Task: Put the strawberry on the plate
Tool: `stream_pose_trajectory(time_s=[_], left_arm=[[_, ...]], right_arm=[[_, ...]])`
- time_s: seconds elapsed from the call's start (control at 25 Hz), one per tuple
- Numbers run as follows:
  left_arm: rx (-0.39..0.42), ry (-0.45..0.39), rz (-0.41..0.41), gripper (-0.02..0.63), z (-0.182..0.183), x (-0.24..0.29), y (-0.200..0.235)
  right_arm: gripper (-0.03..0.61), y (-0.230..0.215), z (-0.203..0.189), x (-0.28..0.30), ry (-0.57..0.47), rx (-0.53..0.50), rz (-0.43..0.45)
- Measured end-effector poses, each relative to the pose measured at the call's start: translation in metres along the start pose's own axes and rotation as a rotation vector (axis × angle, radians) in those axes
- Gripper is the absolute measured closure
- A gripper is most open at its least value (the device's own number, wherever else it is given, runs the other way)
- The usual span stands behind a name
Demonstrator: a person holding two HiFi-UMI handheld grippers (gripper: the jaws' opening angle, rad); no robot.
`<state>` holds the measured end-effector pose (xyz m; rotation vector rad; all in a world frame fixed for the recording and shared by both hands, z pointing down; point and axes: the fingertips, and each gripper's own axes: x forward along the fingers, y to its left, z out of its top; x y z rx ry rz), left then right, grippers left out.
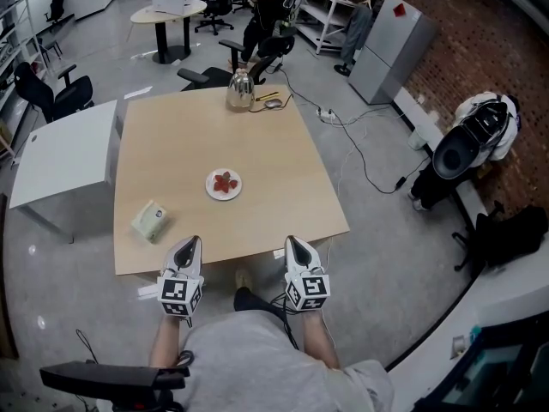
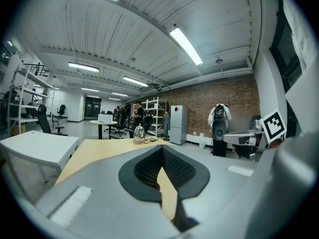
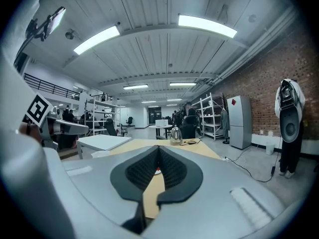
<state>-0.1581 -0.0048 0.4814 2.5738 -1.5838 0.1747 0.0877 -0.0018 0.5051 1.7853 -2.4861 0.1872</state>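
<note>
Red strawberry pieces point(image 1: 226, 181) lie on a small white plate point(image 1: 212, 192) in the middle of the light wooden table point(image 1: 283, 178). Both grippers hover at the table's near edge, well short of the plate. My left gripper point(image 1: 190, 243) is shut with nothing in it, and its own view shows the tips point(image 2: 162, 147) meeting over bare tabletop. My right gripper point(image 1: 293, 241) is shut and empty too; in its own view point(image 3: 158, 147) a sliver of the plate point(image 3: 157, 172) shows through the gap below the tips.
A pale green box point(image 1: 150, 220) sits near the table's front left corner. A metal kettle point(image 1: 240, 91) and small items stand at the far edge. A white side table point(image 1: 69, 153) adjoins on the left. Cables point(image 1: 360, 157) run over the floor at right.
</note>
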Motion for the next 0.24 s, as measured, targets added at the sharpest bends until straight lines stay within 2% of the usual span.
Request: stream_pose_trajectory(time_s=[0.24], left_arm=[[0.002,0.002,0.002,0.594,-0.0006,-0.0044,0.0019]], right_arm=[[0.572,0.0035,-0.0014,-0.0029,0.003,-0.005,-0.001]])
